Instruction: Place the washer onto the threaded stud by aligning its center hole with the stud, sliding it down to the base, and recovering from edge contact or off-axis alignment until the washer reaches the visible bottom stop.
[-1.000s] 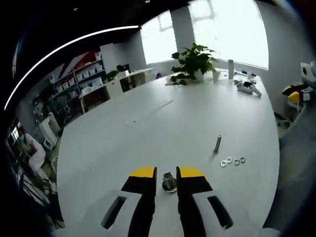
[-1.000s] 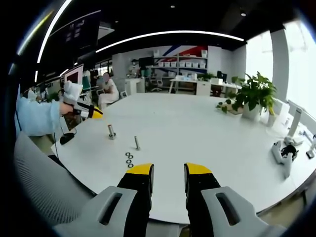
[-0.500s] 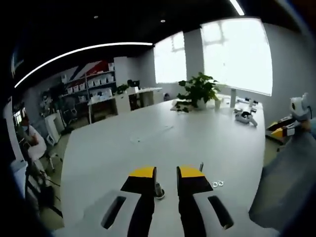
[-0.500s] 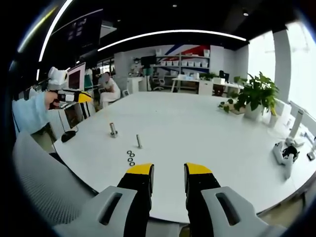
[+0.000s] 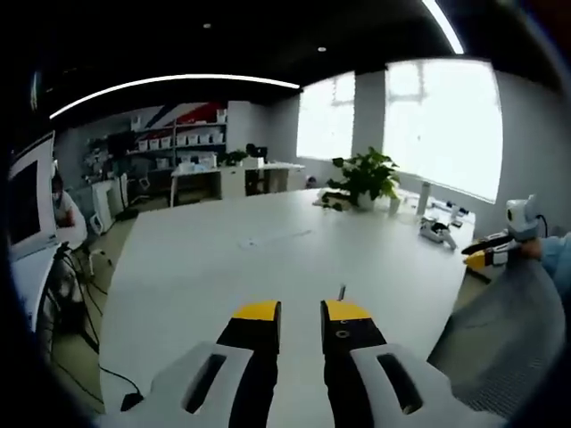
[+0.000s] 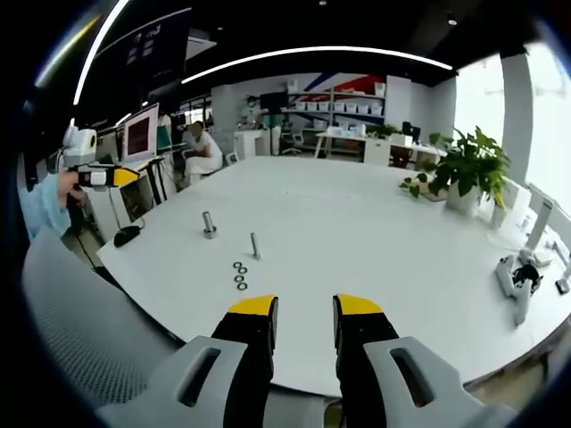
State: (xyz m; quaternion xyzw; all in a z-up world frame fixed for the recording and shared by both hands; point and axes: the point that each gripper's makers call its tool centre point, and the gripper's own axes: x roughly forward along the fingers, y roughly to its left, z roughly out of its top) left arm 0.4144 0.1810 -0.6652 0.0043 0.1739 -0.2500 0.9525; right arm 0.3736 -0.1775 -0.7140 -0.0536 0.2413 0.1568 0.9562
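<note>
In the right gripper view a short threaded stud on a round base [image 6: 209, 225] stands on the white table [image 6: 357, 223]. A thinner upright stud [image 6: 255, 245] is to its right. Three small washers [image 6: 240, 275] lie in a row just in front of it. My right gripper [image 6: 303, 308] hovers near the table's front edge, open and with nothing between its jaws. My left gripper [image 6: 100, 175] shows at the far left, off the table, held in a hand. In the left gripper view, the left gripper [image 5: 301, 312] is open and bare. A thin stud tip [image 5: 342, 291] peeks over its right jaw.
A potted plant [image 6: 459, 169] and a white hand-held device [image 6: 517, 281] sit at the table's right side. A grey chair back [image 6: 80, 330] is close at the lower left. A seated person [image 6: 201, 147] and shelves are far behind. The right gripper [image 5: 489, 252] shows at the right edge of the left gripper view.
My left gripper has lifted and drawn back from the stud on the round base, which stood between its jaws a second ago. The right gripper has barely moved.
</note>
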